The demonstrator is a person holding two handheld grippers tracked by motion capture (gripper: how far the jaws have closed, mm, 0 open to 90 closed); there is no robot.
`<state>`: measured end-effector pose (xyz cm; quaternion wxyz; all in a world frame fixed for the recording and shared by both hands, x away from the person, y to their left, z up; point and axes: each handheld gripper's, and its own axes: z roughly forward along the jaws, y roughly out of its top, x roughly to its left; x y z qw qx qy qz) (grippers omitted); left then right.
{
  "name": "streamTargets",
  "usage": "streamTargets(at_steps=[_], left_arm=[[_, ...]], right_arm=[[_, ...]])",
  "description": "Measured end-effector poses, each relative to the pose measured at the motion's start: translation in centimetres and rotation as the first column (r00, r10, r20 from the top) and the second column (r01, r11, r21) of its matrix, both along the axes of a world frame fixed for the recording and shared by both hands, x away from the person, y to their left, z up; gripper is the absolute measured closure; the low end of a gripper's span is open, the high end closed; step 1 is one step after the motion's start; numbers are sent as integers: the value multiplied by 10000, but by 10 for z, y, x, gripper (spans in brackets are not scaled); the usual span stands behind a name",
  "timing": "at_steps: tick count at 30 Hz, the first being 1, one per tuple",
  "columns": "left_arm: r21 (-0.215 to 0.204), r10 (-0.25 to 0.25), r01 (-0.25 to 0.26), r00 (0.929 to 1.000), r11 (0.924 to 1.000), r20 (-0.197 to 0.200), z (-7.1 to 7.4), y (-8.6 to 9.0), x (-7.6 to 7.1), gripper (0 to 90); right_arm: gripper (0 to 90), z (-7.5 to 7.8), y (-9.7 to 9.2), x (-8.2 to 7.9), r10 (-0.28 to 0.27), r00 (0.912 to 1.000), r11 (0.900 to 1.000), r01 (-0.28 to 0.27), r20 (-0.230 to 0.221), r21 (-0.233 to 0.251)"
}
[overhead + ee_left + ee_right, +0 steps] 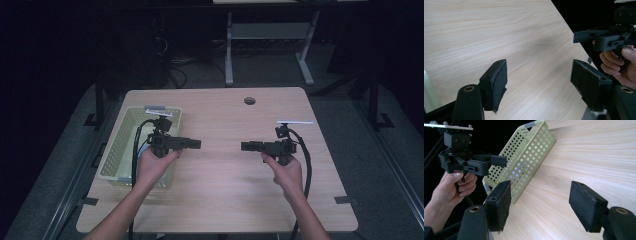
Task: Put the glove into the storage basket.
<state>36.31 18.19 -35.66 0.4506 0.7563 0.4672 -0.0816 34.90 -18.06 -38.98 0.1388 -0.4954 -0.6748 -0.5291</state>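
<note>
- The pale green perforated plastic basket (131, 150), at nine o'clock on the light wooden table (225, 190), has its inside partly hidden by the left gripper (196, 144).
- Both the left gripper and the right gripper (245, 146) have wide, empty jaws.
- Bare tabletop lies between them.

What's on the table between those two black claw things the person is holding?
Nothing: in the high view, only bare wooden table lies between the left gripper and the right gripper. Their open jaws point at each other. The yellow basket sits off to the left.
</note>
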Motion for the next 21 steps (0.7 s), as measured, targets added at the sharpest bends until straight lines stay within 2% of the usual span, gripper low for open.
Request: streamTargets(at_steps=[10, 11, 15, 21], left_arm=[[-95, -100, 100, 9999, 9999, -19, -10, -13, -9, 294], [-71, -125, 125, 9999, 9999, 2, -11, -14, -9, 294], [-67, -198, 199, 9998, 9998, 30, -15, -20, -12, 294], [-137, -402, 400, 9992, 9991, -89, -23, -31, -16, 290]], right_arm=[[333, -9, -17, -9, -184, 9998, 9998, 183, -116, -56], [333, -11, -20, -11, -160, 9997, 9998, 161, -166, 97], [332, -14, -23, -13, -193, 9996, 9998, 195, -192, 79], [332, -22, -32, -18, -343, 9990, 9994, 346, -290, 102]])
